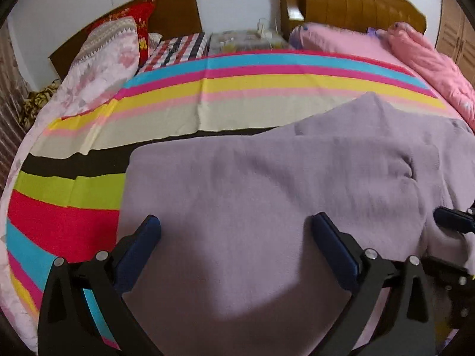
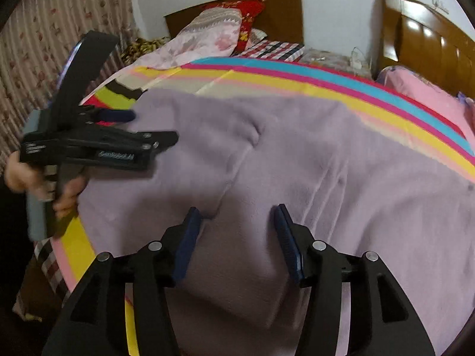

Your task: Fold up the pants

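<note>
Lilac fleece pants (image 1: pixel 267 178) lie spread on the striped bed sheet (image 1: pixel 74 195), with one layer folded over another. My left gripper (image 1: pixel 236 224) hovers over their near left part, jaws wide open and nothing pinched between them. Over the pants' middle seam (image 2: pixel 237 160) my right gripper (image 2: pixel 237 212) stands open, its blue pads (image 2: pixel 190 231) clear of the fabric. In the right wrist view the left gripper (image 2: pixel 139 127) shows at the pants' left edge (image 2: pixel 142 101), held by a person's hand (image 2: pixel 17 175). One of the right gripper's fingertips (image 1: pixel 451 221) shows at the left wrist view's right edge.
A pink quilt (image 1: pixel 430 59) lies along the right side of the bed, with a wooden headboard (image 1: pixel 356 3) behind it. A second bed with floral pillows (image 1: pixel 104 59) stands at the back left. Between the two beds is a cluttered nightstand (image 1: pixel 246 40). A curtain (image 2: pixel 35 68) hangs at the left.
</note>
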Available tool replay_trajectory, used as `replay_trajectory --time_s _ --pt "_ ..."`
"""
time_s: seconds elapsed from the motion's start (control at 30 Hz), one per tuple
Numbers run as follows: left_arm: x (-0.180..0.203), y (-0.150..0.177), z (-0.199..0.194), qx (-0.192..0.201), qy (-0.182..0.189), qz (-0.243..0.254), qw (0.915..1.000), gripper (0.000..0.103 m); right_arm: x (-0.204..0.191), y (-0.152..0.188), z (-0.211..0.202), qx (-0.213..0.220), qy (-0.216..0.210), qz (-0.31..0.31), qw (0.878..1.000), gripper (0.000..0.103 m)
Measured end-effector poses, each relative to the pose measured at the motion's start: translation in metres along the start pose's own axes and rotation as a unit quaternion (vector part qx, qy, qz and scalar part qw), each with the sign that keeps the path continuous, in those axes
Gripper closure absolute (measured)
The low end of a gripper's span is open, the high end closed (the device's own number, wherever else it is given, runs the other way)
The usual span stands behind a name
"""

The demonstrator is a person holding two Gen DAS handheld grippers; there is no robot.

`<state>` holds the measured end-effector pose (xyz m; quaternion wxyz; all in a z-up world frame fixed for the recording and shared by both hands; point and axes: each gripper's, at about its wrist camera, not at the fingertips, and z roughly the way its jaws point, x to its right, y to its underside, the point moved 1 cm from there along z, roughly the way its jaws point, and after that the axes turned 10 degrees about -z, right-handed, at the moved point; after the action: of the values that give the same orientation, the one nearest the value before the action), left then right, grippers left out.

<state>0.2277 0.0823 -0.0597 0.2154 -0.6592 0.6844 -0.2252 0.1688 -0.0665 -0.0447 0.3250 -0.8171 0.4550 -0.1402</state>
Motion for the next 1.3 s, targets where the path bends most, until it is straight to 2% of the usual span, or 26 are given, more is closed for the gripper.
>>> replay_trajectory --time_s 0.07,0.13,0.23,0.3,0.33,0.43,0.47,0.5,0.57,0.67,0.73,0.77,0.8,0.83,0.93,1.03,1.1,1.17,1.23,1.3 --pt "-0.001 -0.001 -0.003 -0.013 -0.004 0.004 0.9999 0.001 0.012 0.004 -0.011 -0.004 -0.019 0.029 0.999 0.052" --pt "0.002 -0.008 -0.012 -0.025 -0.015 0.002 0.9996 0.002 0.03 0.007 -0.034 0.008 -0.003 0.057 0.998 0.045" --pt "0.018 -0.023 -0.044 0.033 0.022 0.008 0.9992 0.002 0.062 0.009 -0.056 0.043 0.031 0.083 0.995 0.027" --pt "0.037 -0.03 -0.043 0.059 0.027 0.029 0.9975 0.002 0.09 0.013 -0.051 0.021 0.084 0.104 0.991 0.026" --pt "0.049 -0.031 -0.033 0.06 0.011 0.043 0.9972 0.002 0.103 0.016 -0.045 0.002 0.107 0.11 0.988 0.026" --pt "0.062 -0.025 0.008 0.027 -0.036 0.066 0.9968 0.001 0.128 0.033 -0.028 -0.058 0.153 0.124 0.979 0.026" --pt "0.06 -0.022 0.017 0.025 -0.035 0.065 0.997 0.001 0.134 0.04 -0.027 -0.064 0.151 0.132 0.978 0.024" --pt "0.05 -0.021 0.02 0.03 -0.005 0.043 0.9986 0.001 0.137 0.047 -0.035 -0.037 0.132 0.137 0.981 0.024" --pt "0.029 -0.028 0.023 0.012 0.034 -0.01 0.9993 0.001 0.14 0.056 -0.049 -0.018 0.117 0.156 0.981 0.024" --pt "0.022 -0.029 0.027 0.002 0.048 -0.028 0.9985 0.001 0.146 0.078 -0.097 0.062 0.102 0.204 0.972 0.024" --pt "0.027 -0.028 0.028 0.005 0.028 -0.011 0.9995 0.001 0.159 0.109 -0.145 0.132 0.11 0.262 0.95 0.023" --pt "0.03 -0.028 0.027 0.01 0.02 -0.005 0.9997 0.001 0.165 0.119 -0.158 0.15 0.111 0.279 0.942 0.023" --pt "0.029 -0.028 0.028 0.011 0.018 -0.005 0.9998 0.001 0.171 0.142 -0.181 0.177 0.118 0.308 0.927 0.023" --pt "0.028 -0.028 0.029 0.01 0.021 -0.008 0.9997 0.001 0.175 0.154 -0.191 0.188 0.125 0.326 0.918 0.023" --pt "0.026 -0.028 0.029 0.006 0.029 -0.015 0.9995 0.001 0.187 0.2 -0.21 0.185 0.115 0.393 0.893 0.023" --pt "0.026 -0.028 0.027 0.008 0.023 -0.013 0.9996 0.001 0.198 0.226 -0.193 0.162 0.082 0.45 0.874 0.023" --pt "0.027 -0.029 0.028 0.007 0.023 -0.014 0.9996 0.001 0.207 0.23 -0.182 0.157 0.068 0.455 0.874 0.023" --pt "0.027 -0.03 0.029 0.007 0.023 -0.014 0.9996 0.001 0.21 0.221 -0.174 0.153 0.064 0.444 0.881 0.023" --pt "0.026 -0.03 0.029 0.007 0.024 -0.015 0.9996 0.001 0.213 0.205 -0.162 0.126 0.053 0.43 0.893 0.022" --pt "0.026 -0.03 0.029 0.007 0.023 -0.015 0.9996 0.001 0.22 0.192 -0.157 0.097 0.056 0.418 0.901 0.012"
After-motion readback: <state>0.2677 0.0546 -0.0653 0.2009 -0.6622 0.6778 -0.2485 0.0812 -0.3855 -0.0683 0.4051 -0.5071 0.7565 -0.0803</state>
